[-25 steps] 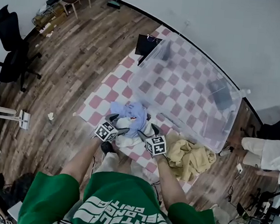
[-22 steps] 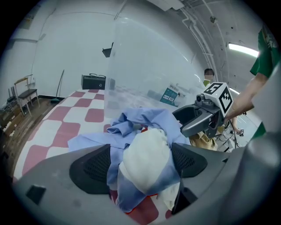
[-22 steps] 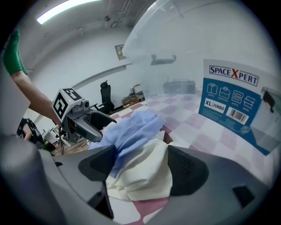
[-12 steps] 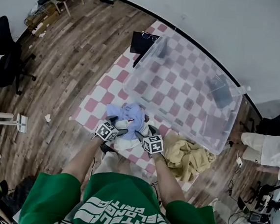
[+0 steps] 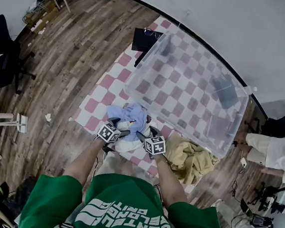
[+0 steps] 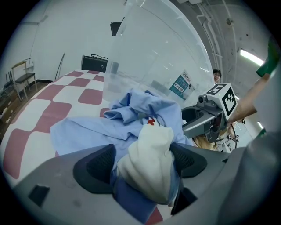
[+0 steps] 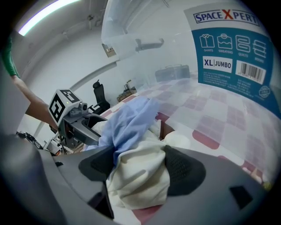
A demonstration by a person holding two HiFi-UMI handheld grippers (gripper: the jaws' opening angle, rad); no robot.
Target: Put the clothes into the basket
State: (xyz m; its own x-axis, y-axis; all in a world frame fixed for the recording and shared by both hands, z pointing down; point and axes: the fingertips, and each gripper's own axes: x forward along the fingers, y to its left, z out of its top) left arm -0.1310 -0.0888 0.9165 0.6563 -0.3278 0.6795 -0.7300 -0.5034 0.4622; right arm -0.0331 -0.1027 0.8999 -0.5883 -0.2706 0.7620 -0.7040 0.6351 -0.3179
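Note:
A bundle of clothes, a light blue shirt (image 5: pixel 130 118) over a cream garment (image 5: pixel 127 143), hangs between both grippers just in front of the clear plastic basket (image 5: pixel 236 102). My left gripper (image 6: pixel 141 161) is shut on cream and blue cloth (image 6: pixel 147 160). The right gripper (image 7: pixel 139 165) is shut on the cream garment (image 7: pixel 137 176) with the blue shirt (image 7: pixel 129 121) draped over it. In the head view the left gripper (image 5: pixel 114 132) and right gripper (image 5: pixel 148 140) face each other across the bundle. A yellow garment (image 5: pixel 190 160) lies on the mat to the right.
The basket stands on a red-and-white checkered mat (image 5: pixel 104 95) on a wooden floor (image 5: pixel 61 68). A black case (image 5: pixel 142 38) sits behind the basket. An office chair (image 5: pixel 5 55) is far left. A seated person (image 5: pixel 274 153) is at the right edge.
Both grippers have shifted slightly with the bundle toward the basket; the hold on the clothes is unchanged.

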